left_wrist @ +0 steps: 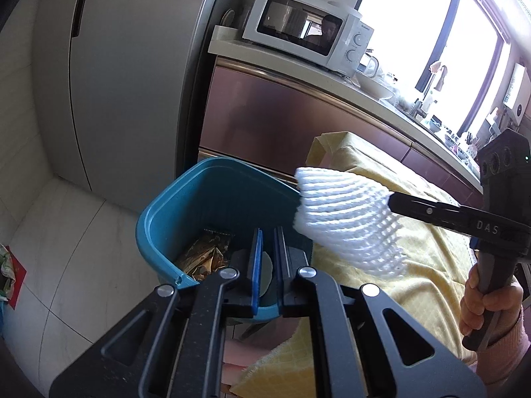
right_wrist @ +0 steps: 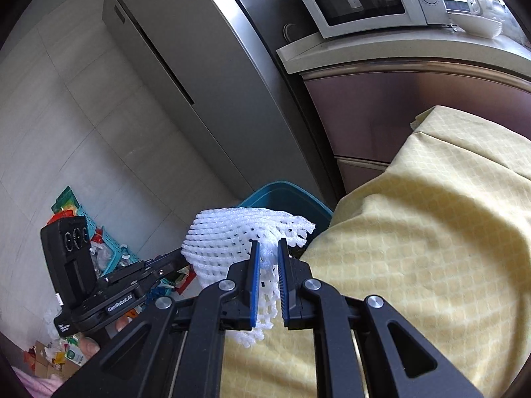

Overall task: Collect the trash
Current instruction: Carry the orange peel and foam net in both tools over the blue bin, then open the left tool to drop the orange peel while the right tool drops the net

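Right gripper (right_wrist: 268,277) clamps foam net (left_wrist: 345,222), apparently just over the bin (left_wrist: 172,212) rim's right side; left gripper (left_wrist: 268,265) grips that rim.

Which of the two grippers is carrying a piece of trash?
The right gripper: its pads pinch the white foam net beside the blue bin. The left gripper is shut on nothing.
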Demonstrator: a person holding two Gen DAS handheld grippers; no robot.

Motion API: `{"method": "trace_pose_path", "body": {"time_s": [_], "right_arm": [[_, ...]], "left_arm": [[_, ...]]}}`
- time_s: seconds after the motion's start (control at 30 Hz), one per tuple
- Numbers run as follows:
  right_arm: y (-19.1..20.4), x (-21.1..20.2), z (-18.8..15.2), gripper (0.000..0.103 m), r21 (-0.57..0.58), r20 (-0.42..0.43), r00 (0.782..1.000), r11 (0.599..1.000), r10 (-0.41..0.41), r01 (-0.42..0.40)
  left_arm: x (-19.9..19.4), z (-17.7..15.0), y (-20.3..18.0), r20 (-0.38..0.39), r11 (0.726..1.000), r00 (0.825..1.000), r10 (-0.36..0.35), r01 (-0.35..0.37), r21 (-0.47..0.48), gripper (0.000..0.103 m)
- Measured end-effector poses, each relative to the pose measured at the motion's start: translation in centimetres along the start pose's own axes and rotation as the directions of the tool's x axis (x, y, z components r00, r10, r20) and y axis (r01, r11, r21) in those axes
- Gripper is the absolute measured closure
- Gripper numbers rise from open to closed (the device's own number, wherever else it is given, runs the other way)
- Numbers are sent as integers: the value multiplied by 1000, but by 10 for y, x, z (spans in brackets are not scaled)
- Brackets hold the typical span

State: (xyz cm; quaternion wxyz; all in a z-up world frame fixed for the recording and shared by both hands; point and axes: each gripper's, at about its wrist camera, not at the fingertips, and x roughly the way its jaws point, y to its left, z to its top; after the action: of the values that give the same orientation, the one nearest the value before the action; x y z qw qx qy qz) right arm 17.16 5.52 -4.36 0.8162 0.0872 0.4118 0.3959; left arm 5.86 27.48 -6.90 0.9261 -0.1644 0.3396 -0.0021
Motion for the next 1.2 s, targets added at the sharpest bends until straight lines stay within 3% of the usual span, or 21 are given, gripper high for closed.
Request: {"method": "trace_pose_path", "body": {"time_s": [0.4,0.67,0.9,0.97,1.2], "right_arm": [[9,59,10,93,-2,-79,994,998,-69,69],[13,79,12,84,12,-118,991,998,-63,65],[6,68,7,80,19,-106,994,999,-38,40],[4,58,4,77,18,-94,995,1000,-24,26],[-5,7,-10,71,-18,-36,999,999,-31,30]], "left_arm": [[-1,6,6,-1,1000,1000,16,-16,-3,95],[13,8,3,-21,1000,1000,22,-22,0,92],[17,6,-5,-21,999,999,30,-30,15,80],[15,5,-10,-14,999,999,30,-29,29,73],[5,2,-37,11,997,1000,-5,4,79,64]]}}
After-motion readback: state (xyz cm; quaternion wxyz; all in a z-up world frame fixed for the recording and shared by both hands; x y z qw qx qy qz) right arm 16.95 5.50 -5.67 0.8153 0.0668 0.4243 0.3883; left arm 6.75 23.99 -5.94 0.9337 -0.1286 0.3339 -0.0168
